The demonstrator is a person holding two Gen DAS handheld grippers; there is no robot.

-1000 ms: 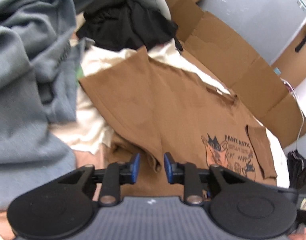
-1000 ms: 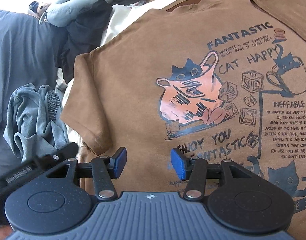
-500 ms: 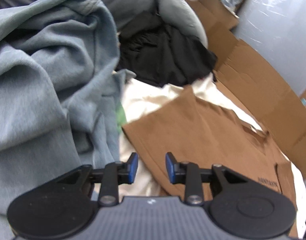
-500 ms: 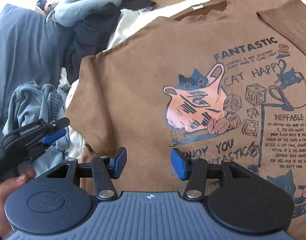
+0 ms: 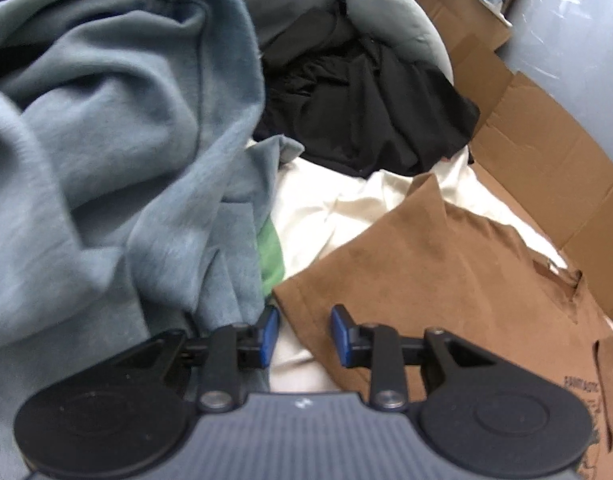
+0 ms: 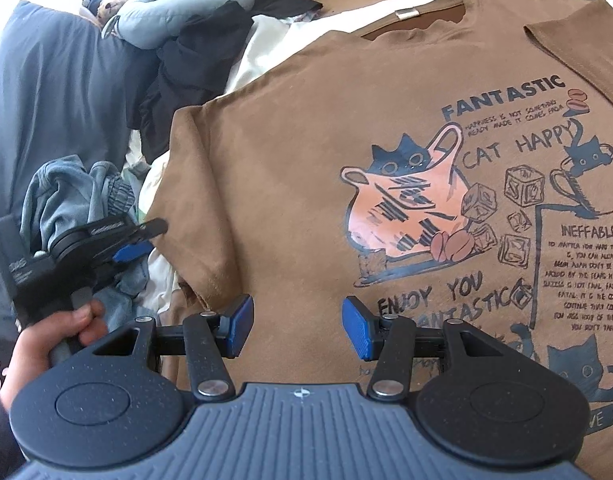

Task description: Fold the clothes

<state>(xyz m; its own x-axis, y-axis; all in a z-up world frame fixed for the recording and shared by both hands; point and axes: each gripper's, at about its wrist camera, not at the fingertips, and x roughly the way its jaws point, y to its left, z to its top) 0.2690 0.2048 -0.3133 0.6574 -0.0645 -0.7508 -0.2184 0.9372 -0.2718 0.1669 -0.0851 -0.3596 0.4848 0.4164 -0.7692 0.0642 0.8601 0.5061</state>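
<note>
Support: a cream sheet (image 5: 346,208) covers the surface. Directly on it lies the brown T-shirt (image 6: 306,128), flat, print up. Left of the shirt: blue-grey sweatshirt (image 5: 106,152) heaped. Beyond the shirt's left sleeve: black garment (image 5: 366,112). Flattened cardboard (image 5: 546,140) borders the collar side.
</note>
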